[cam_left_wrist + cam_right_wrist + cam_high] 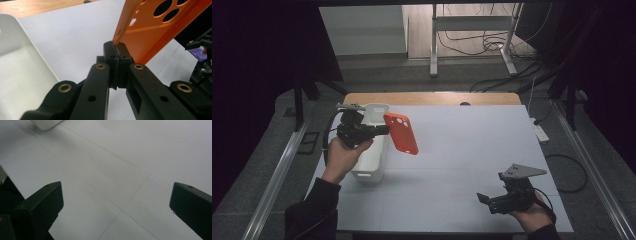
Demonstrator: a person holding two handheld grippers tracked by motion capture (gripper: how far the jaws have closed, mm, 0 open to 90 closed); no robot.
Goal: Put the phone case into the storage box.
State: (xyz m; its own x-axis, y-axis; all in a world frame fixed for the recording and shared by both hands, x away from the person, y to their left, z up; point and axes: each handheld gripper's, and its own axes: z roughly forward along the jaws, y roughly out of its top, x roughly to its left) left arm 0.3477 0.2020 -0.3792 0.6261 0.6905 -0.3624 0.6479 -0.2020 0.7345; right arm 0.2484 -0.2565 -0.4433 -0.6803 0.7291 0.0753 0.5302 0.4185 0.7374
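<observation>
While the high view shows the left hand-held gripper point(379, 130) left of centre, its own view shows it clamped on the orange phone case's point(160, 30) edge. Lower right, the right hand-held gripper point(484, 199) gapes wide, holding nothing, above the white worktop point(472, 150).

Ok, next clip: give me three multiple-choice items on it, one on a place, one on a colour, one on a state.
1. Where is the white bin?
A. at the table's left side
B. at the table's right edge
C. on the floor

2. What colour is the phone case?
A. blue
B. orange
C. green

3. How does the right gripper stand?
A. shut on the case
B. shut on the bin
C. open, with nothing in it

Answers:
1. A, the high view shows the bin on the table beside the left gripper.
2. B, the case is orange in the high view and the left gripper view, where the fingers pinch its edge.
3. C, the right gripper view shows its fingers wide apart over bare table.
</observation>
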